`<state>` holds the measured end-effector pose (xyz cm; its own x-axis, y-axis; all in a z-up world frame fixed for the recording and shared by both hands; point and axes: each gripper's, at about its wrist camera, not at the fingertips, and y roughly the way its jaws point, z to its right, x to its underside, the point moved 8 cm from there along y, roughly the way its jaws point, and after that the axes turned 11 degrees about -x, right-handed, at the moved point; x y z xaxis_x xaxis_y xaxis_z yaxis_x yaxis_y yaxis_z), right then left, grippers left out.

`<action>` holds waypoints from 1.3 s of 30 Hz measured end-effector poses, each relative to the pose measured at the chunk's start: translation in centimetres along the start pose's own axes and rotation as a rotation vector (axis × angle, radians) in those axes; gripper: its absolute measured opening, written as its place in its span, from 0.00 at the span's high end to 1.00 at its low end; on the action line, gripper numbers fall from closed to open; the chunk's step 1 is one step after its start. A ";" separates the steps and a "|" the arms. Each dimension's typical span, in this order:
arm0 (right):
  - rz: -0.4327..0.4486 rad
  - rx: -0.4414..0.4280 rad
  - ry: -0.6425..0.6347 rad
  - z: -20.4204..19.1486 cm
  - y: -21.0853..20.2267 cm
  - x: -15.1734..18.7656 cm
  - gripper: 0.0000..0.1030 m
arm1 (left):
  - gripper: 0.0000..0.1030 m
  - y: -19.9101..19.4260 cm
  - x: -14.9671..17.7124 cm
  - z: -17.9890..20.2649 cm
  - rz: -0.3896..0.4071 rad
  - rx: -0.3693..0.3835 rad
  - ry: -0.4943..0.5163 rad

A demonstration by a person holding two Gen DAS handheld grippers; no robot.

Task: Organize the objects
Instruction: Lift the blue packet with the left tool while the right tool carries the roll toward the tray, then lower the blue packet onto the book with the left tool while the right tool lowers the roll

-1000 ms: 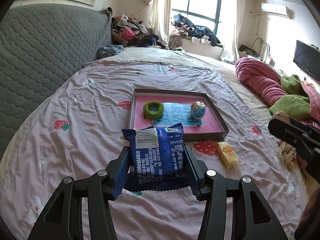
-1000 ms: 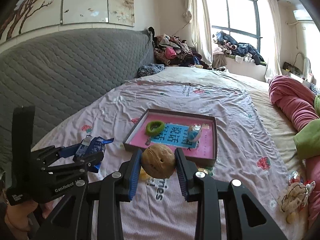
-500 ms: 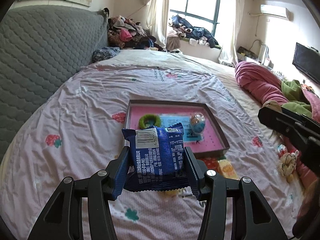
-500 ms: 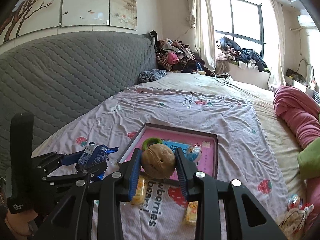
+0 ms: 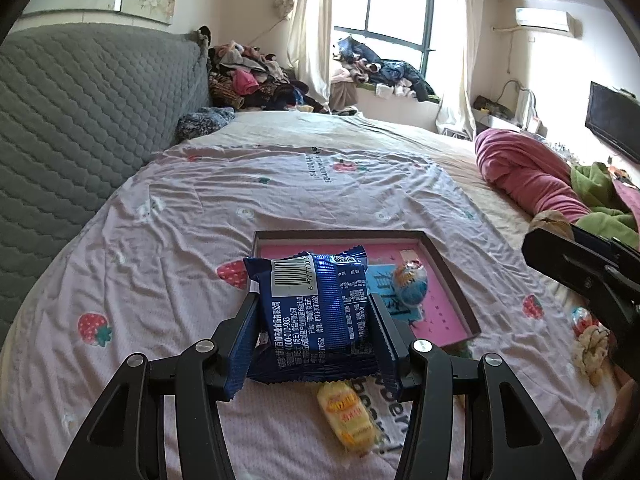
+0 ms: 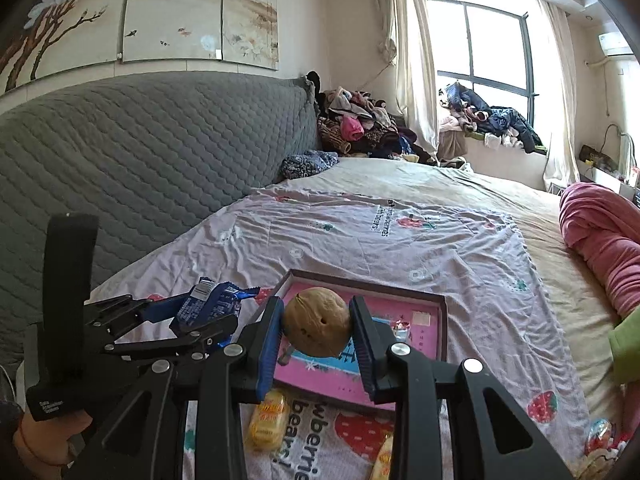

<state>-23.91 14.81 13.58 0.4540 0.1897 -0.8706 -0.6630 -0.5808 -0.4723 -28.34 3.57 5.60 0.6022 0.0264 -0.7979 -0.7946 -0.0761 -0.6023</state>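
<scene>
While both hands are carrying their loads fwd, the pink-lined tray (image 5: 452,280) is looming closer than a sec ago & its green ring is now hiding behind the blue biscuit packet (image 5: 316,312). Judging by that, drop-off is coming up. Left gripper (image 5: 314,332) is clamping the packet upright, tilting down w/ the tray's near-left corner just beyond. Right gripper (image 6: 318,334) is squeezing the walnut (image 6: 317,327), hovering before the tray's front edge. Yellow candies (image 6: 269,420) are lying on the sheet, not yet collected.
</scene>
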 end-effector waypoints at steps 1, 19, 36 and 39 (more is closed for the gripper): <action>0.004 0.001 0.002 0.3 0.2 0.0 0.67 | 0.47 0.3 -0.1 0.0 0.006 -0.003 0.000; -0.004 -0.044 0.002 1.4 5.1 0.1 0.67 | 0.47 5.5 -1.4 0.8 0.015 -0.016 -0.003; 0.070 -0.046 0.029 2.9 7.0 -2.0 0.67 | 0.47 8.4 -3.7 1.1 0.048 -0.032 -0.027; 0.066 -0.047 0.042 3.4 7.8 -1.4 0.67 | 0.47 9.0 -3.4 1.0 0.048 -0.031 -0.032</action>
<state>-31.70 12.72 10.67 0.4355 0.1165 -0.8926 -0.6642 -0.6276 -0.4061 -37.60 3.81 2.91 0.5601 0.0534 -0.8267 -0.8197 -0.1089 -0.5624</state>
